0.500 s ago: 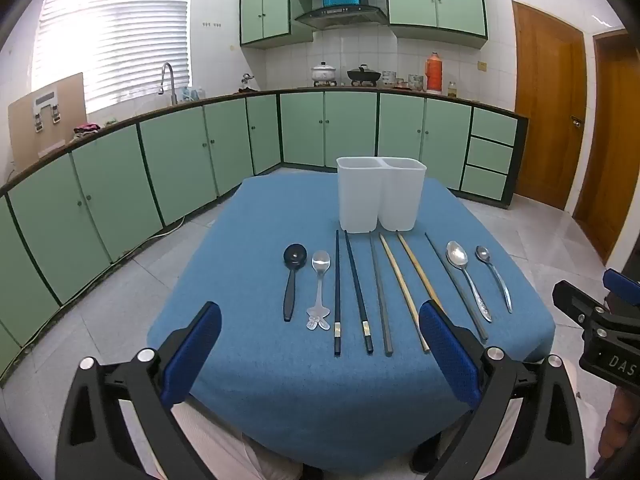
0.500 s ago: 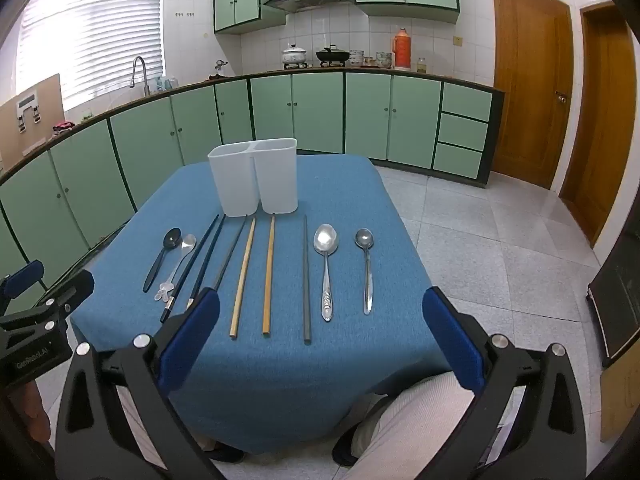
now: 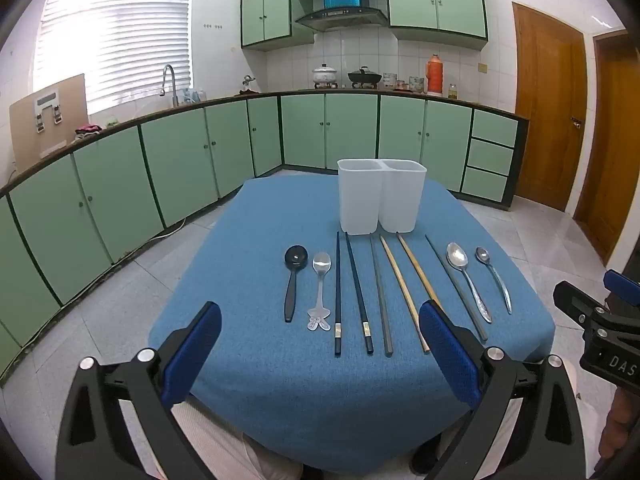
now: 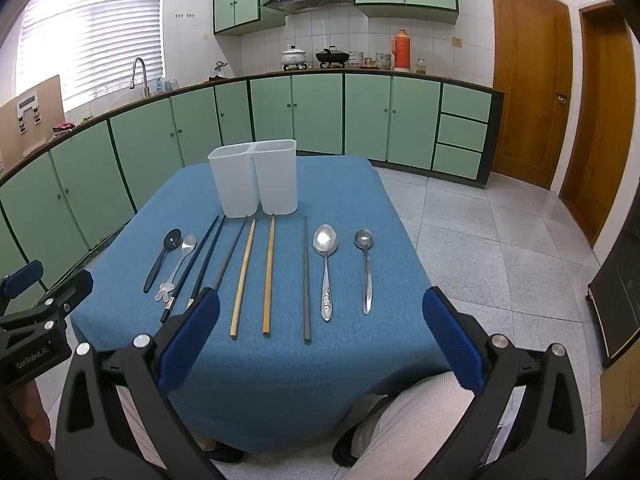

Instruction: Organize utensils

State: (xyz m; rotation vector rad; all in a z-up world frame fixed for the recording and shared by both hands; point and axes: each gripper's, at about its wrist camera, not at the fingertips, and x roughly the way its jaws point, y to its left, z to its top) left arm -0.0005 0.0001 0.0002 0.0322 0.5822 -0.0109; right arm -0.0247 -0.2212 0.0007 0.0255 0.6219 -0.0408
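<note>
A white two-compartment holder (image 3: 380,200) (image 4: 254,178) stands upright at the back of the blue table (image 3: 248,248) (image 4: 348,200). Utensils lie in a row in front of it: a black spoon (image 3: 294,276) (image 4: 164,254), a small silver spoon (image 3: 320,288) (image 4: 180,258), dark chopsticks (image 3: 352,292) (image 4: 200,260), wooden chopsticks (image 3: 408,284) (image 4: 258,272), a grey chopstick (image 4: 306,276), a large silver spoon (image 3: 466,280) (image 4: 326,268) and a smaller one (image 3: 494,278) (image 4: 366,266). My left gripper (image 3: 320,356) and right gripper (image 4: 320,344) are open and empty, at the table's near edge.
Green kitchen cabinets (image 3: 180,160) run along the left and back walls. Tiled floor (image 4: 500,240) surrounds the table. Wooden doors (image 4: 532,92) stand at the right. The person's legs (image 4: 412,412) are under the near edge.
Both grippers have shifted very slightly closer to the table. Nothing on the table has moved.
</note>
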